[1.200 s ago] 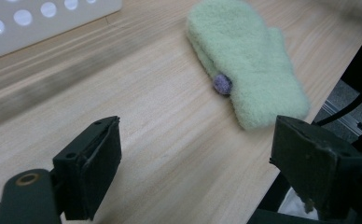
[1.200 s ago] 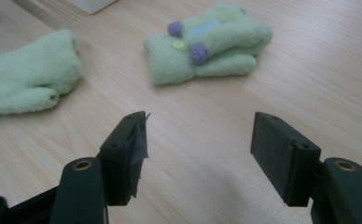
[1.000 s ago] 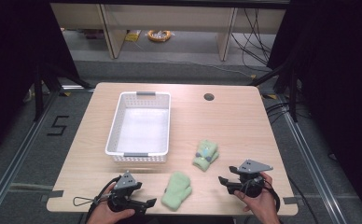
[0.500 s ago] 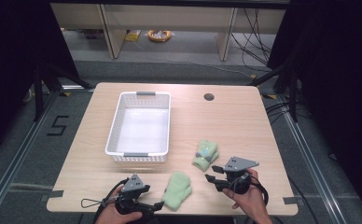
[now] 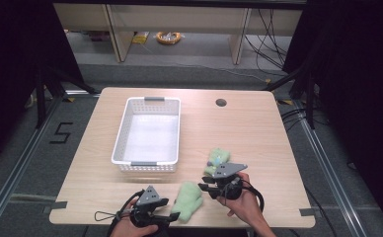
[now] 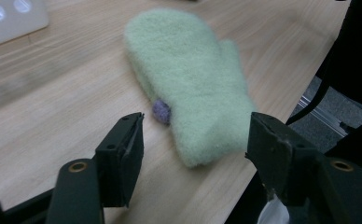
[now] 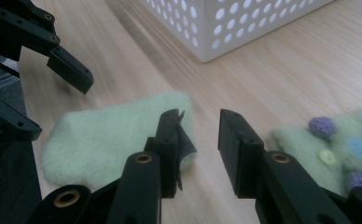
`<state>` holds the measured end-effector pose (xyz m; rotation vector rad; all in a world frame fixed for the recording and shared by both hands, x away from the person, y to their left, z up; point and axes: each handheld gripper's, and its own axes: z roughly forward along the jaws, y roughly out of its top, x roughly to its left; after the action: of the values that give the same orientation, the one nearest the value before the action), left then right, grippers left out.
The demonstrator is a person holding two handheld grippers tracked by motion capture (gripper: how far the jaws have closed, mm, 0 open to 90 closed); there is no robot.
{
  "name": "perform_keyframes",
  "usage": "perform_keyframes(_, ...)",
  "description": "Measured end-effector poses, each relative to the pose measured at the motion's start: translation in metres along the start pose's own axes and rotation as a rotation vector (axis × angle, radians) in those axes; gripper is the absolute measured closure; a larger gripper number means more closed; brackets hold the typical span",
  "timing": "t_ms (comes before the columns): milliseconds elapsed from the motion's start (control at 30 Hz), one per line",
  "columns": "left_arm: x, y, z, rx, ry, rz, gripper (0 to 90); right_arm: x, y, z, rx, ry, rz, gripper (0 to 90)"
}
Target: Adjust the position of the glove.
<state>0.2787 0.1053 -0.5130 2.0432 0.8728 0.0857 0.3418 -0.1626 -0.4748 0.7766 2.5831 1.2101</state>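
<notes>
Nearest the table's front edge: left gripper (image 5: pixel 175 216), jaws just closing yet still apart, straddling the cuff of the plain green mitten (image 5: pixel 188 200) without pressing it. Right of that mitten: right gripper (image 5: pixel 203 182), jaws just narrowing, nothing between them. Behind: dotted mitten (image 5: pixel 217 160). Farther back, left: white basket (image 5: pixel 150 166).

second mitten (image 7: pixel 342 140) cut off by the right gripper view's edge.
</notes>
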Motion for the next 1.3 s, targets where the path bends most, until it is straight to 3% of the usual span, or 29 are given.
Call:
perform_keyframes(33, -0.001, 0.000, 0.003, -0.013, 0.006, -0.005, 38.4, 0.000, 0.001, 0.003, 0.005, 0.008, 0.001, 69.7)
perform_keyframes(67, -0.002, 0.000, 0.004, 0.004, 0.004, -0.016, 39.6, 0.000, 0.002, 0.006, 0.007, 0.008, 0.007, 70.6)
perform_keyframes(133, -0.003, 0.000, 0.007, -0.008, 0.006, -0.001, 41.4, 0.000, 0.004, 0.010, 0.016, 0.021, 0.004, 70.8)
perform_keyframes(200, -0.003, 0.001, 0.007, 0.015, 0.003, -0.002, 43.2, 0.000, 0.007, 0.015, 0.020, 0.025, 0.006, 71.3)
perform_keyframes(233, -0.002, 0.002, 0.007, 0.018, -0.006, 0.019, 44.3, 0.000, 0.007, 0.017, 0.027, 0.030, -0.004, 71.5)
perform_keyframes(300, -0.004, 0.002, 0.010, 0.017, 0.017, 0.020, 47.2, 0.000, 0.009, 0.022, 0.045, 0.038, -0.002, 71.9)
perform_keyframes(367, -0.006, 0.001, 0.012, 0.005, 0.004, 0.008, 50.1, 0.001, 0.010, 0.027, 0.055, 0.043, -0.004, 72.3)
perform_keyframes(433, -0.004, 0.001, 0.010, 0.040, 0.019, 0.067, 52.8, 0.000, 0.010, 0.032, 0.065, 0.049, -0.004, 73.3)
perform_keyframes(467, -0.003, 0.001, 0.009, 0.046, 0.017, 0.072, 55.0, 0.001, 0.009, 0.036, 0.066, 0.045, 0.007, 74.3)
perform_keyframes(567, -0.006, 0.000, 0.011, 0.020, 0.011, 0.040, 60.1, -0.001, 0.008, 0.040, 0.105, 0.065, 0.014, 76.7)
perform_keyframes(600, -0.005, 0.000, 0.009, 0.038, 0.019, 0.061, 62.7, -0.002, 0.007, 0.041, 0.111, 0.067, 0.019, 77.5)
perform_keyframes(700, -0.002, 0.000, 0.008, 0.013, 0.012, 0.058, 72.2, -0.003, 0.004, 0.042, 0.112, 0.078, 0.039, 81.0)
perform_keyframes(800, -0.001, 0.001, 0.006, 0.031, 0.015, 0.087, 78.1, -0.002, 0.003, 0.041, 0.107, 0.078, 0.052, 85.0)
perform_keyframes(867, -0.002, 0.001, 0.006, 0.021, 0.015, 0.084, 79.3, -0.002, 0.002, 0.040, 0.102, 0.085, 0.066, 86.0)
perform_keyframes(900, 0.000, 0.002, 0.005, 0.037, 0.022, 0.106, 79.8, -0.002, 0.003, 0.039, 0.098, 0.084, 0.068, 86.3)
perform_keyframes(933, -0.001, 0.003, 0.004, 0.020, 0.010, 0.088, 80.2, -0.002, 0.003, 0.038, 0.091, 0.085, 0.073, 86.6)
perform_keyframes(1033, 0.000, 0.005, 0.003, 0.013, 0.011, 0.089, 81.0, -0.001, 0.003, 0.031, 0.066, 0.083, 0.100, 86.8)
perform_keyframes(1067, 0.002, 0.008, 0.001, 0.018, 0.010, 0.112, 81.1, -0.001, 0.002, 0.028, 0.059, 0.079, 0.104, 86.9)
perform_keyframes(1100, 0.001, 0.011, 0.001, 0.006, 0.011, 0.089, 81.2, -0.001, 0.002, 0.025, 0.050, 0.085, 0.114, 86.9)
perform_keyframes(1233, 0.005, 0.022, 0.000, -0.001, 0.000, 0.137, 81.2, 0.000, -0.004, 0.010, 0.026, 0.067, 0.168, 86.9)
perform_keyframes(1267, 0.005, 0.023, 0.001, -0.003, 0.002, 0.115, 81.2, 0.000, -0.005, 0.007, 0.018, 0.064, 0.168, 87.0)
perform_keyframes(1300, 0.007, 0.026, 0.003, 0.000, -0.003, 0.136, 81.2, 0.001, -0.006, 0.003, 0.016, 0.052, 0.188, 87.0)
